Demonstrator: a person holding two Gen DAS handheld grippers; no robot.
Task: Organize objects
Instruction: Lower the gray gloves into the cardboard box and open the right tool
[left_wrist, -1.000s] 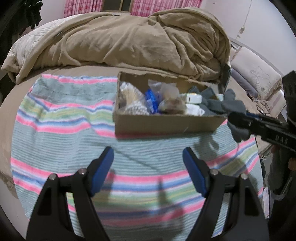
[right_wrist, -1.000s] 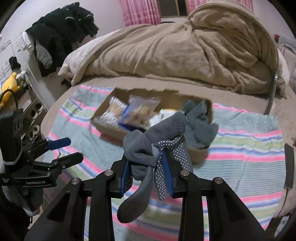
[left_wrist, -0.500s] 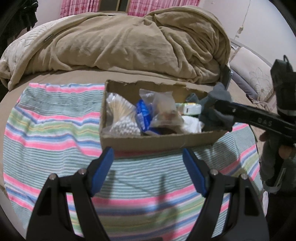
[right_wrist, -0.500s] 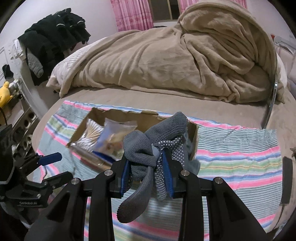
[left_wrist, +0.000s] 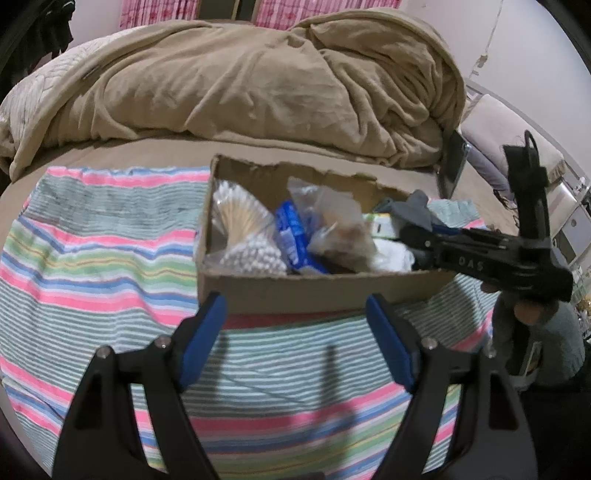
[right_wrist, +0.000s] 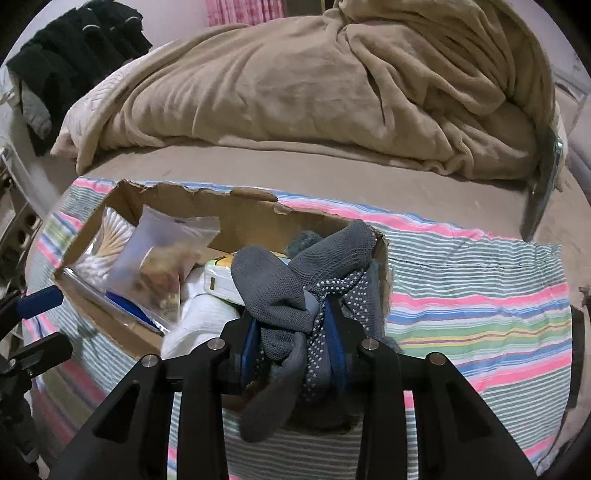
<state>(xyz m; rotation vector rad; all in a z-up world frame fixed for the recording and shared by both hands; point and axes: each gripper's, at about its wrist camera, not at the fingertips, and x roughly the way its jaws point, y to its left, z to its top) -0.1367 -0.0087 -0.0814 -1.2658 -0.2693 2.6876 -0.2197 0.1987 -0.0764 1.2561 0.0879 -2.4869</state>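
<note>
An open cardboard box (left_wrist: 314, 291) (right_wrist: 240, 218) sits on a striped cloth. It holds a bag of cotton swabs (left_wrist: 243, 236), a clear zip bag (right_wrist: 162, 254), a blue pack (left_wrist: 291, 236) and white items. My right gripper (right_wrist: 291, 325) is shut on a bunch of grey dotted gloves (right_wrist: 288, 284) and hangs over the box's right end. The left wrist view shows it from the side (left_wrist: 410, 236) with the gloves (left_wrist: 417, 210) at its tip. My left gripper (left_wrist: 293, 306) stands just before the box's front wall, its jaws opening with nothing between them.
The striped cloth (left_wrist: 92, 258) covers a brown bed, with a heaped tan blanket (left_wrist: 258, 81) behind the box. A flat dark slab (right_wrist: 543, 192) leans at the right edge of the bed. Dark clothes (right_wrist: 74, 44) hang at the far left.
My right gripper has carried the gloves forward and down, from in front of the box to over its right end. The left gripper has come a little closer to the box.
</note>
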